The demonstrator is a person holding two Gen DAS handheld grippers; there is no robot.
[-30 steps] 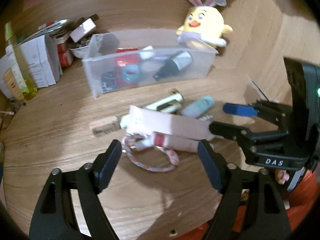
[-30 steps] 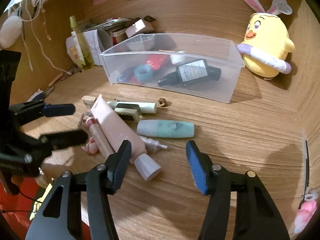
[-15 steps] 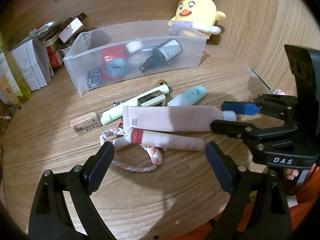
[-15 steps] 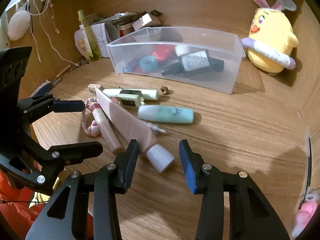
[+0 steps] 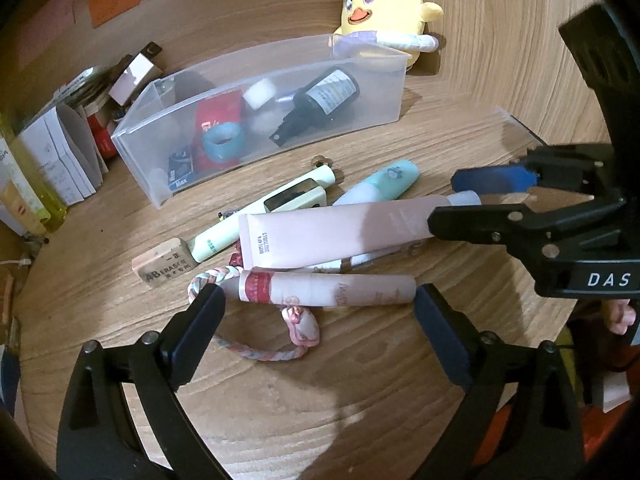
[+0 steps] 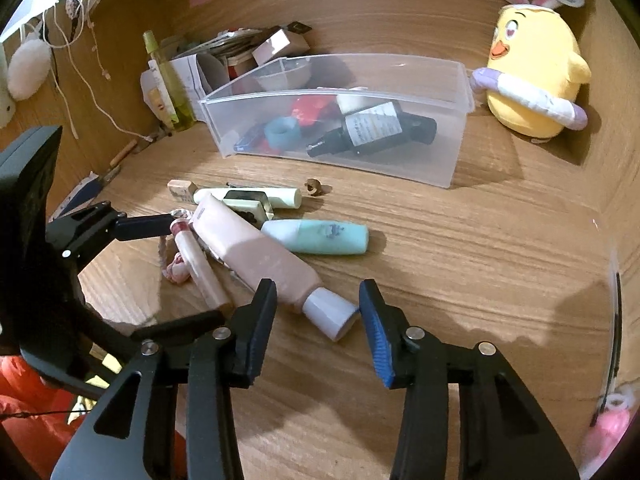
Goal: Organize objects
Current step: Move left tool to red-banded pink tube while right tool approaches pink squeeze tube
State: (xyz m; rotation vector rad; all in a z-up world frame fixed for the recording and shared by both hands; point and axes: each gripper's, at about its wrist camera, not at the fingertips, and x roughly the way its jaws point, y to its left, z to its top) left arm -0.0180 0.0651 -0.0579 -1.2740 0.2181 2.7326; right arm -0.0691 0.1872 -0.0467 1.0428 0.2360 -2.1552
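Observation:
A heap lies on the wooden desk: a large pink tube (image 5: 340,232) (image 6: 256,256), a slim pink tube with a red band (image 5: 328,288) (image 6: 196,260), a mint bottle (image 5: 380,184), a pale green pen (image 5: 260,216), an eraser (image 5: 166,264) and a braided cord (image 5: 260,348). My left gripper (image 5: 320,300) (image 6: 180,272) straddles the slim tube, its jaws opening wide and clear of it. My right gripper (image 6: 318,300) (image 5: 456,200) has the large tube's white cap (image 6: 330,314) between its jaws, which are opening without squeezing it.
Behind the heap stands a clear bin (image 5: 280,68) (image 6: 332,92) holding a dark bottle, a blue ring and a red pack. A yellow chick plush (image 6: 536,76) sits at the back right. Papers, boxes and a yellow-green bottle (image 6: 168,80) crowd the back left.
My left gripper's jaws have spread wider and it has come down closer over the slim tube. The right gripper's jaws have narrowed and now flank the large tube's cap.

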